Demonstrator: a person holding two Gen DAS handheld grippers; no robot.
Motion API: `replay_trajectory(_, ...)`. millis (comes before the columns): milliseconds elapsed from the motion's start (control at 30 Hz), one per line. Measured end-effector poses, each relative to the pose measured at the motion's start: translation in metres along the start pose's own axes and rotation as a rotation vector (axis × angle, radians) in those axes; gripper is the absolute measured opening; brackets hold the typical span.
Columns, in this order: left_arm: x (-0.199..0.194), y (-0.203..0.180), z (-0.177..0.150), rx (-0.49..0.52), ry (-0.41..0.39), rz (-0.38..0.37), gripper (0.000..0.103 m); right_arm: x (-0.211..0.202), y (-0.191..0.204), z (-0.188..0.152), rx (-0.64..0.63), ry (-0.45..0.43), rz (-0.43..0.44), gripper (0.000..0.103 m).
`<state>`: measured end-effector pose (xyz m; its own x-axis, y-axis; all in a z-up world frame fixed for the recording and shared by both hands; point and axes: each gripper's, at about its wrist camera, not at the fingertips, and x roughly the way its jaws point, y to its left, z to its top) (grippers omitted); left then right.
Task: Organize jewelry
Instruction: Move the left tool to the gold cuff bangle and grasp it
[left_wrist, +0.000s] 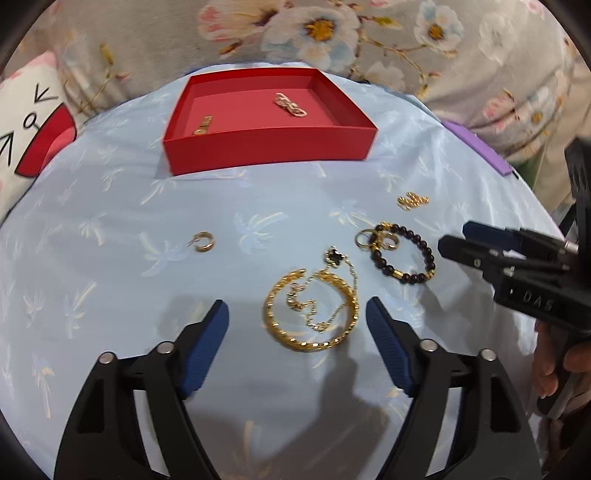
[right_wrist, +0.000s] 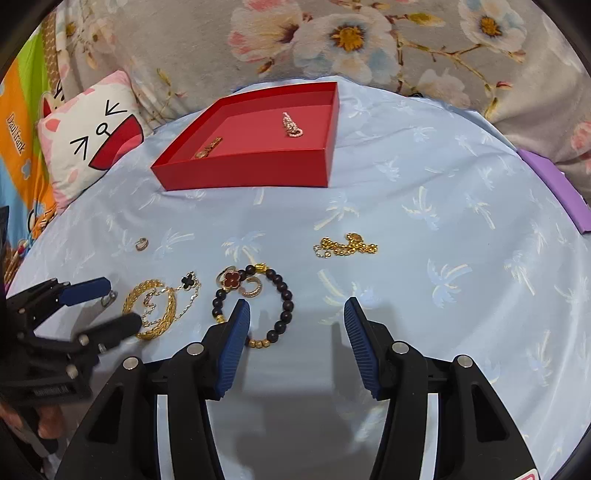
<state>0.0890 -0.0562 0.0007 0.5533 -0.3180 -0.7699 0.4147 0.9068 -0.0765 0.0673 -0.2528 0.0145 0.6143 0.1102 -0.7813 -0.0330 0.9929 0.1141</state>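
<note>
A red box (left_wrist: 269, 146) (right_wrist: 243, 171) sits at the back of the light blue cloth, holding a pearl piece (left_wrist: 290, 104) (right_wrist: 291, 125) and a gold piece (left_wrist: 203, 125) (right_wrist: 208, 147). My left gripper (left_wrist: 297, 317) (right_wrist: 118, 306) is open and empty, its fingers either side of a gold bangle (left_wrist: 347, 299) (right_wrist: 168, 310) with a thin chain and black clover (left_wrist: 334, 254) (right_wrist: 189, 281). A dark bead bracelet (left_wrist: 406, 254) (right_wrist: 284, 295) lies beside it with rings. My right gripper (right_wrist: 295, 314) (left_wrist: 452, 240) is open and empty, just right of the bracelet. A gold chain (left_wrist: 412, 200) (right_wrist: 345, 245) lies farther back.
A small gold ear cuff (left_wrist: 202, 242) (right_wrist: 141, 243) lies alone at the left. A cat-face cushion (right_wrist: 90, 133) (left_wrist: 26, 122) and flowered bedding (right_wrist: 332, 37) surround the cloth. A purple item (right_wrist: 557, 188) (left_wrist: 476, 142) sits at the right edge.
</note>
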Motion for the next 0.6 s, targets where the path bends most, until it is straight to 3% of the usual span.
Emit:
replay_trajectory(167, 0.015, -0.012, 0.001, 0.031, 0.035, 0.014, 0.075, 0.002, -0.005, 0.000, 0.015, 0.006, -0.003, 0.053)
replay_trajectory(400, 0.018, -0.013, 0.000, 0.041, 0.027, 0.047, 0.057, 0.005, -0.005, -0.001, 0.017, 0.013, 0.001, 0.053)
replay_trajectory(600, 0.012, -0.008, 0.001, 0.013, 0.019, -0.002, 0.056, 0.007, -0.005, -0.002, 0.014, 0.018, 0.003, 0.053)
